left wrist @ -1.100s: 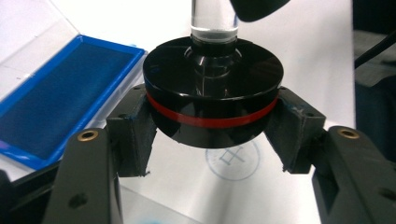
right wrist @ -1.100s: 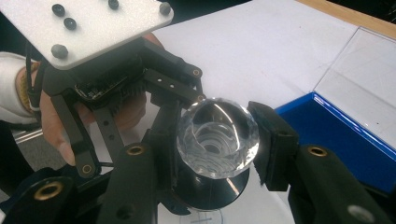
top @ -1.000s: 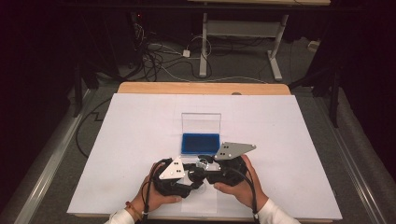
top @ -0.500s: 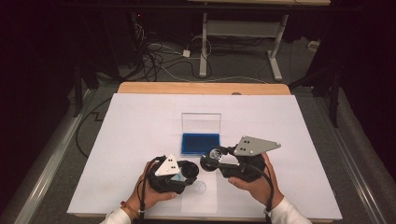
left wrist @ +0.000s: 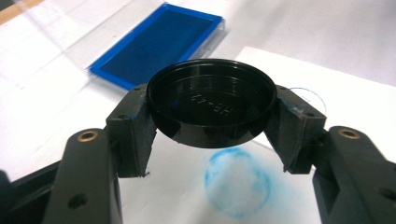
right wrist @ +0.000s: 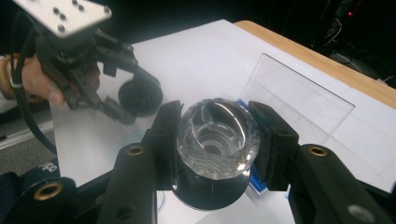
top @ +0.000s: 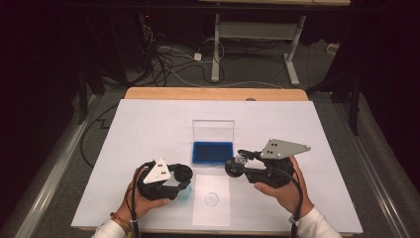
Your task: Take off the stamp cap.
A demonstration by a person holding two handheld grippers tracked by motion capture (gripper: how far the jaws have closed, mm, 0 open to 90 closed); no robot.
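Jaws of the left gripper [left wrist: 212, 116] were drawn in close and clamped on a round black cap [left wrist: 211, 100], one pad pressing each side of its rim, with its hollow underside facing the camera. Under it, in the left gripper view, a smudged blue ring [left wrist: 238, 179] marked the white sheet [left wrist: 355, 102]. From above, that gripper [top: 184, 174] sat low at the near left of the table [top: 148, 124], just left of the small paper [top: 211, 198] printed with a circle.

Jaws of the right gripper [right wrist: 212, 140] stood partly open, gripping a faceted clear glass stamp [right wrist: 215, 135] by its sides above its dark base. From above, this gripper [top: 236, 165] was held near the blue ink pad [top: 213, 151], whose clear lid [top: 213, 131] stood upright behind it. The two grippers were apart.
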